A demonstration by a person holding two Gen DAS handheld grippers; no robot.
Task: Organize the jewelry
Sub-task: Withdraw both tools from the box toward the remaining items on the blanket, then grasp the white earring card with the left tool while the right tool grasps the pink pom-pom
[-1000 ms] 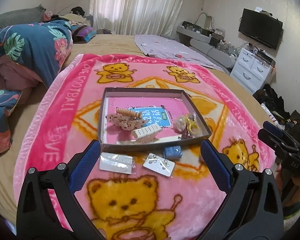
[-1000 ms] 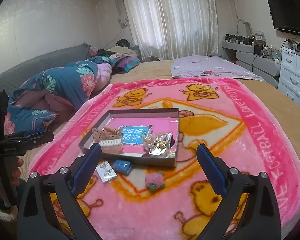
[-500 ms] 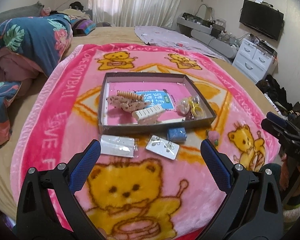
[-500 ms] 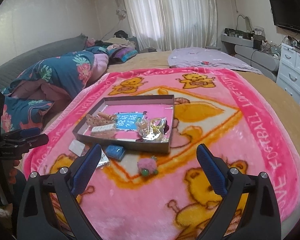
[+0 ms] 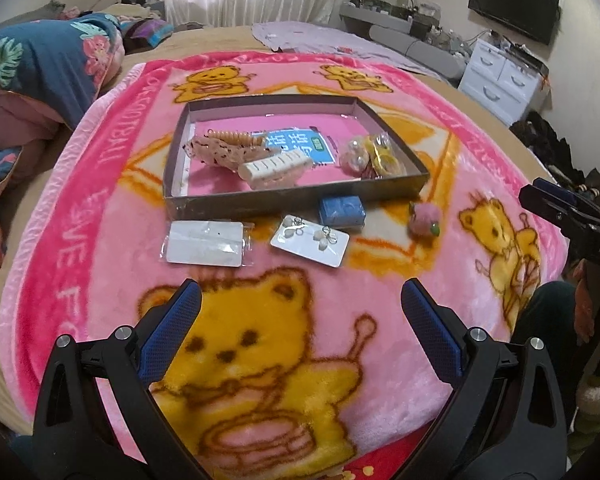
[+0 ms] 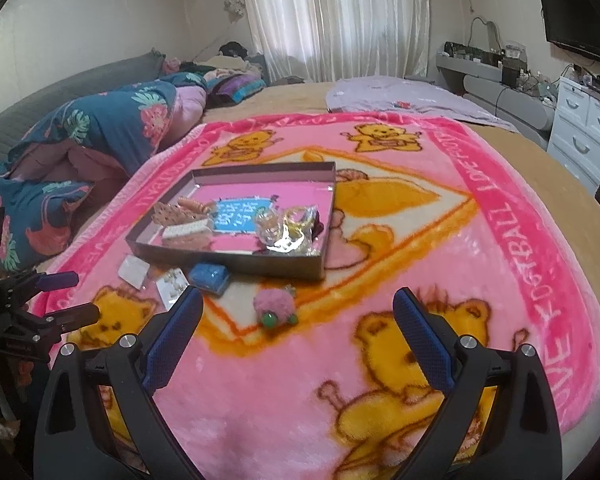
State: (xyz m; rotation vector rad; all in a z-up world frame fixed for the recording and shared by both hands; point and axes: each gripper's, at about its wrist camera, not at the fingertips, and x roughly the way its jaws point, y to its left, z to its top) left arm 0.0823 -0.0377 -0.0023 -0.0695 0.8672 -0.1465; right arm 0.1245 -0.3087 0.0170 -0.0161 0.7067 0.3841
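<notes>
Both the left gripper (image 5: 300, 312) and the right gripper (image 6: 298, 318) are held spread and empty; the earring card (image 5: 310, 240) is best pinched by its edge and carried into the tray (image 5: 296, 200).

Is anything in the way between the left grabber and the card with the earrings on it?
No, nothing visible. Only bare pink blanket lies between the open left gripper and the earring card.

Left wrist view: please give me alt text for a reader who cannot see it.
The open left gripper hovers empty over a pink teddy-bear blanket, facing a shallow box tray that holds hair clips and bagged jewelry. In front of the tray lie two earring cards, a blue box and a pink pom-pom.
</notes>
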